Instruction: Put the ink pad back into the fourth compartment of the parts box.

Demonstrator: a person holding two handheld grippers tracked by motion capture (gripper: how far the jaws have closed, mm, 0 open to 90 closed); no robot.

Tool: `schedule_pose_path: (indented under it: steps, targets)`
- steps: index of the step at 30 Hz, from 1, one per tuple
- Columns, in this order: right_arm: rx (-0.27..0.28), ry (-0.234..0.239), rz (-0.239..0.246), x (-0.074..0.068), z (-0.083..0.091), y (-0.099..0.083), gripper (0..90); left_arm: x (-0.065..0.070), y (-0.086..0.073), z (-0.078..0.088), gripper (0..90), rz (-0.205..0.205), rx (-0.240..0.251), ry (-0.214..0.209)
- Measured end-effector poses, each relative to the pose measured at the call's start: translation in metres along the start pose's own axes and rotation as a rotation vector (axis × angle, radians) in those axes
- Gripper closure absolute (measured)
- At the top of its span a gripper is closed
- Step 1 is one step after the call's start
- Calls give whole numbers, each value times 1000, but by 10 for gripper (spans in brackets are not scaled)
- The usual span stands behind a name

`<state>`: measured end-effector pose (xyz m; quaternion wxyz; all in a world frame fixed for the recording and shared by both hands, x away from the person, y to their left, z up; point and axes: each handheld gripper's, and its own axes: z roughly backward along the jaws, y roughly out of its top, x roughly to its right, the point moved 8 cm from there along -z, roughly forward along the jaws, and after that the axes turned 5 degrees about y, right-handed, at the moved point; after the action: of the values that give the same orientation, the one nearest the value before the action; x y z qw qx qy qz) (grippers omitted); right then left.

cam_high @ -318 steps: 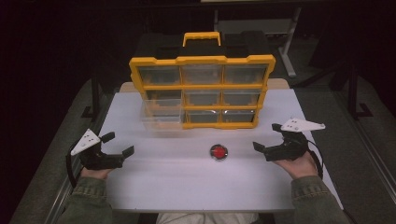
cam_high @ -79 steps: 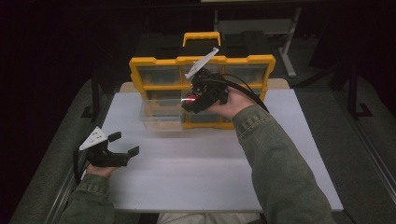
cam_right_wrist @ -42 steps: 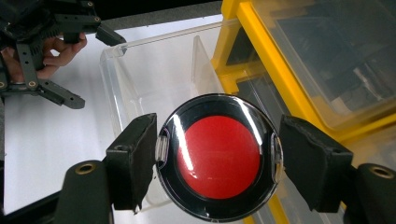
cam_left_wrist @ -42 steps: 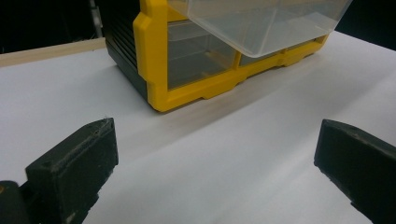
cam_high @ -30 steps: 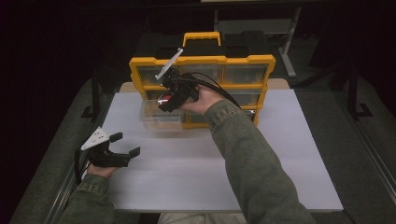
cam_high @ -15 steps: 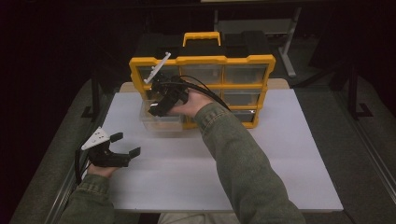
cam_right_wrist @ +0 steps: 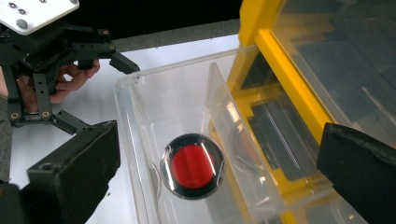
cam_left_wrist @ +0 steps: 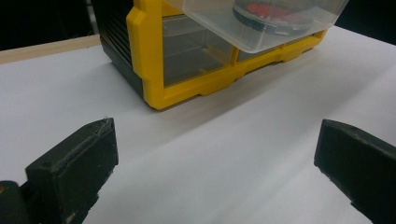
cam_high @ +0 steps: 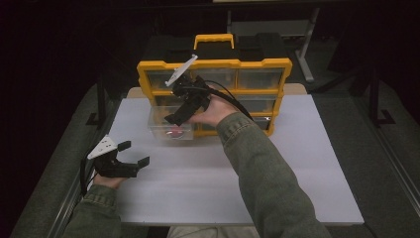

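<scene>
A round red disc with a black rim (cam_right_wrist: 192,167) lies flat on the floor of a clear plastic drawer (cam_right_wrist: 135,130). That drawer (cam_high: 163,130) is pulled out from the left of a yellow organizer (cam_high: 257,67). My right gripper (cam_high: 174,115) hovers just above the drawer and points down into it. Its jaws have just been opening; they stand wide, and the disc (cam_high: 175,133) lies loose below them. My left gripper (cam_high: 133,152) rests open on the white table at the left, with nothing between its jaws. From there the drawer (cam_left_wrist: 219,28) juts out overhead with the disc (cam_left_wrist: 266,9) inside.
The organizer (cam_left_wrist: 154,70) stands at the back middle of the white tabletop (cam_high: 297,163), with several clear drawers and a yellow handle (cam_high: 214,38) on top. A clear divider (cam_right_wrist: 219,107) splits the open drawer. Dark floor surrounds the table.
The right gripper drifted left along the organizer's front to a spot over the pulled-out drawer and opened its jaws. The red disc left them and now lies in the drawer. The left hand stayed put.
</scene>
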<state>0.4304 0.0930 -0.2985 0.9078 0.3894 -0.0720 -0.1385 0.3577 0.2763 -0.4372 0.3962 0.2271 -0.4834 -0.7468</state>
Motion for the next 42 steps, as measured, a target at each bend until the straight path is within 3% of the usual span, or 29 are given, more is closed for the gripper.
schedule_pose_path:
  steps: [11,29,42]
  targets:
    - [51,-14,-55,10,23,-19,0,-1,1,1,0,8,7,2]
    - [100,-10,-60,8,40,-48,0,-1,1,0,0,6,4,1]
    - [125,-29,-101,15,48,-78,0,-1,1,-1,0,7,4,3]
